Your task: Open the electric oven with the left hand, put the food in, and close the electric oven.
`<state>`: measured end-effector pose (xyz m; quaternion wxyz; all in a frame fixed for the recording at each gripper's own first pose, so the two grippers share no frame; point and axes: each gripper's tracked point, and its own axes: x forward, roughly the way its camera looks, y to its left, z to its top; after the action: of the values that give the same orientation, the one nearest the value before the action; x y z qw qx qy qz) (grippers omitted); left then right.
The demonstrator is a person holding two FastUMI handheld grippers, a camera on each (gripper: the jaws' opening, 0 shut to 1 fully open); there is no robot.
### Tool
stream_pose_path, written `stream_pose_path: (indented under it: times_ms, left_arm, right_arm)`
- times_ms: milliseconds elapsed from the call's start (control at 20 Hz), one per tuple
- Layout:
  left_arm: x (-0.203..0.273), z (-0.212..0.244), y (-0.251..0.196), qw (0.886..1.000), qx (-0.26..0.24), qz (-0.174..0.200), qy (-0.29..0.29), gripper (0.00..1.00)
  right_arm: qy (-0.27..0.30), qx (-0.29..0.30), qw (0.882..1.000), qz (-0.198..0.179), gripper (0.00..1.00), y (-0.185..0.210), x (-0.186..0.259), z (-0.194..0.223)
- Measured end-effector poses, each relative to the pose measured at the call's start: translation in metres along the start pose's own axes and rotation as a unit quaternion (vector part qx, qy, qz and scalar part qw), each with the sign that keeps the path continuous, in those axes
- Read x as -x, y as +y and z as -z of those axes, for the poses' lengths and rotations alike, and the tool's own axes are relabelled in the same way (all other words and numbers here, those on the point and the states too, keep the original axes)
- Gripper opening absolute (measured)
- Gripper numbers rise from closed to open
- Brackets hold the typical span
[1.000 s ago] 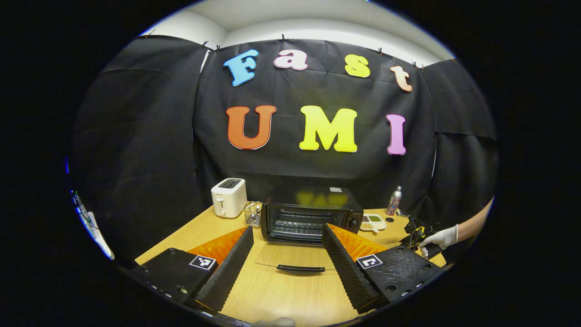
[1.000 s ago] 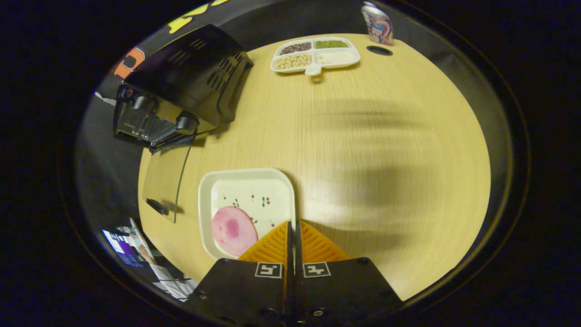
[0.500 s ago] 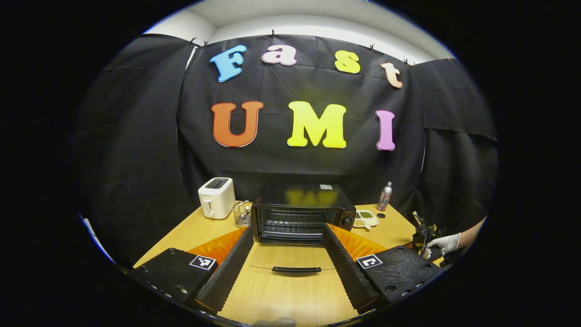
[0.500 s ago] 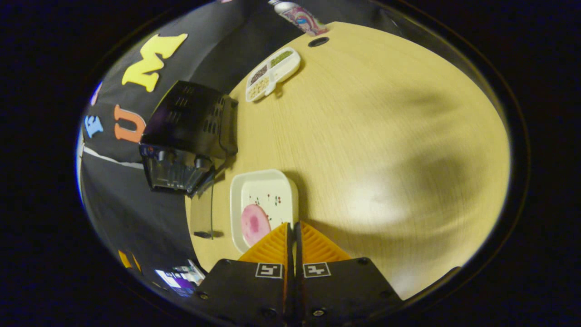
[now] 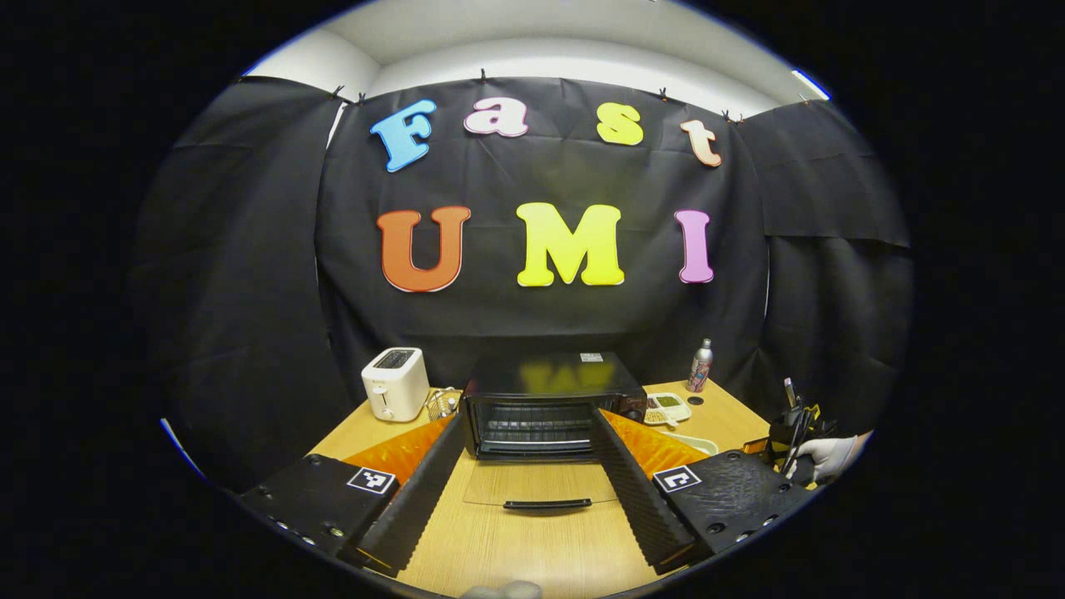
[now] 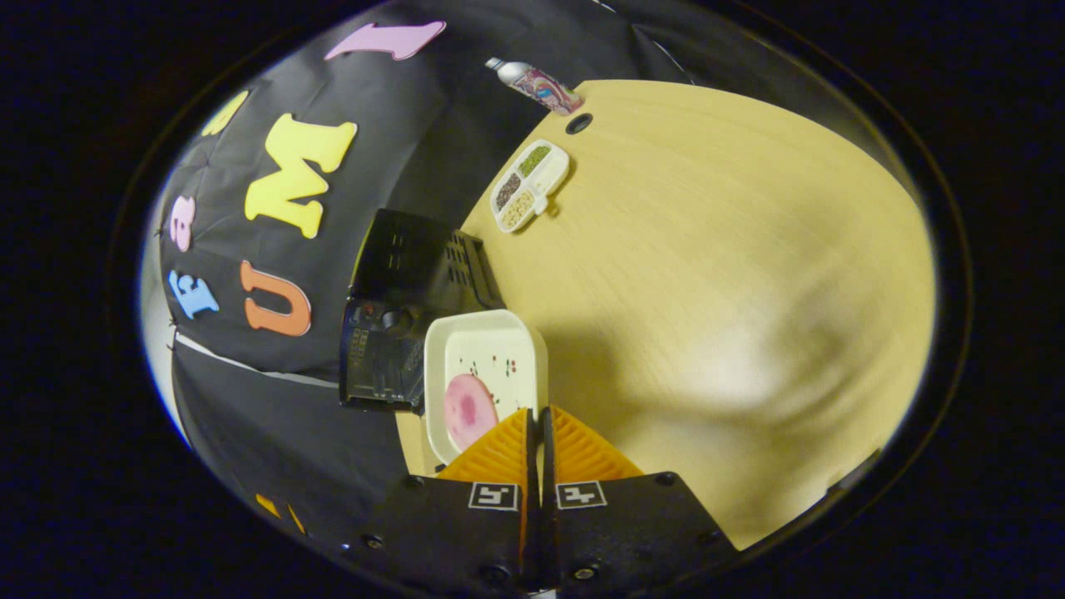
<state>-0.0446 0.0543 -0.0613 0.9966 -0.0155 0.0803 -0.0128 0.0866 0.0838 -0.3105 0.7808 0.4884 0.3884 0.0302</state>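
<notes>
The black electric oven point(image 5: 549, 403) stands at mid-table with its glass door point(image 5: 541, 484) folded down flat, handle point(image 5: 547, 504) toward me. My left gripper point(image 5: 527, 426) is open in front of the door, a finger on each side, holding nothing. My right gripper point(image 6: 537, 413) is shut on the rim of a white square plate point(image 6: 491, 353) that carries a pink round slice of food point(image 6: 466, 409). The plate hangs above the table, partly overlapping the oven point(image 6: 399, 291) in the right gripper view. In the left gripper view the right gripper point(image 5: 795, 420) and a gloved hand point(image 5: 832, 453) are at far right.
A white toaster point(image 5: 395, 383) and a wire basket point(image 5: 441, 403) stand left of the oven. A divided tray of beans point(image 6: 528, 176), a round table hole point(image 6: 578, 125) and a patterned bottle point(image 6: 537, 83) lie beyond it. Bare wooden tabletop point(image 6: 732, 274) spreads to the right.
The right gripper has lifted the plate with the food and swung it toward the oven. The left gripper has drawn back a little from the open door.
</notes>
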Motion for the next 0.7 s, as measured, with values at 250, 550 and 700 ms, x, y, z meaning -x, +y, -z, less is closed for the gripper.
stream_pose_path:
  times_ms: [250,550,700]
  left_arm:
    - [0.015,-0.013,0.011,1.0,-0.015,-0.005,-0.012,0.97]
    - [0.02,-0.006,0.041,0.998,-0.036,-0.043,0.002,0.96]
    - [0.019,0.001,0.054,0.997,-0.05,-0.048,0.013,0.97]
  right_arm:
    - [-0.034,-0.047,0.998,-0.03,0.04,0.059,-0.032,0.051]
    - [-0.054,-0.079,0.995,-0.039,0.04,0.118,-0.105,0.077]
    - [-0.064,-0.099,0.992,-0.049,0.0,0.147,-0.141,0.08]
